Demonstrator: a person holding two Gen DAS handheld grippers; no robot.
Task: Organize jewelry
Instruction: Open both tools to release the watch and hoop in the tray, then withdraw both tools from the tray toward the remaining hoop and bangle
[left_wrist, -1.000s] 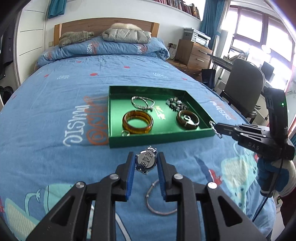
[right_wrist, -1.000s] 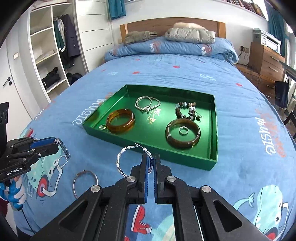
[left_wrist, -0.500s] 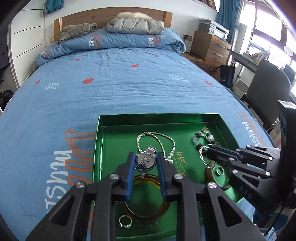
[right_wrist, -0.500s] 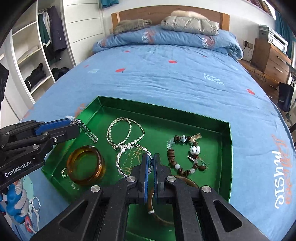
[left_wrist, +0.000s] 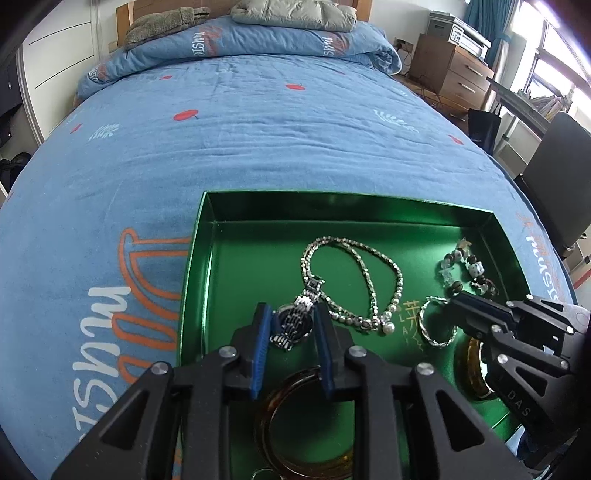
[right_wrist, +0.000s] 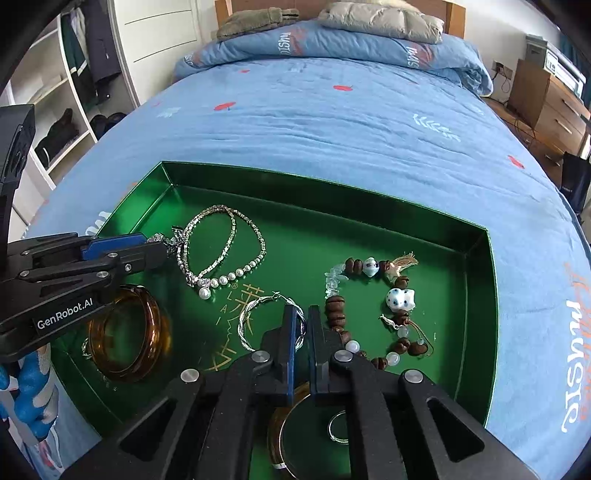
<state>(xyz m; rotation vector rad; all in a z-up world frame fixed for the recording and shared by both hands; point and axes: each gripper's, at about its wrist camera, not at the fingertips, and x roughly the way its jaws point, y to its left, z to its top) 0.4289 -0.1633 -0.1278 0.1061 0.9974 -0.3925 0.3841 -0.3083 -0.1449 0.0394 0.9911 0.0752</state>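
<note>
Gripping a silver watch between its blue pads, the left claw is hanging over the near left part of the green tray, the watch band running away from the claw toward the tray's far wall. Its jaws are clamping on the watch case. The right claw is opening just now, with a twisted silver hoop caught between its pads over the tray's middle. Judging by this, the hoop only needs to drop straight down onto the tray floor, while the watch is the next to be let go. Lying beyond both claws, toward the tray's far wall, are a pearl necklace and a beaded bracelet; an amber bangle is sitting in the tray's near left corner
</note>
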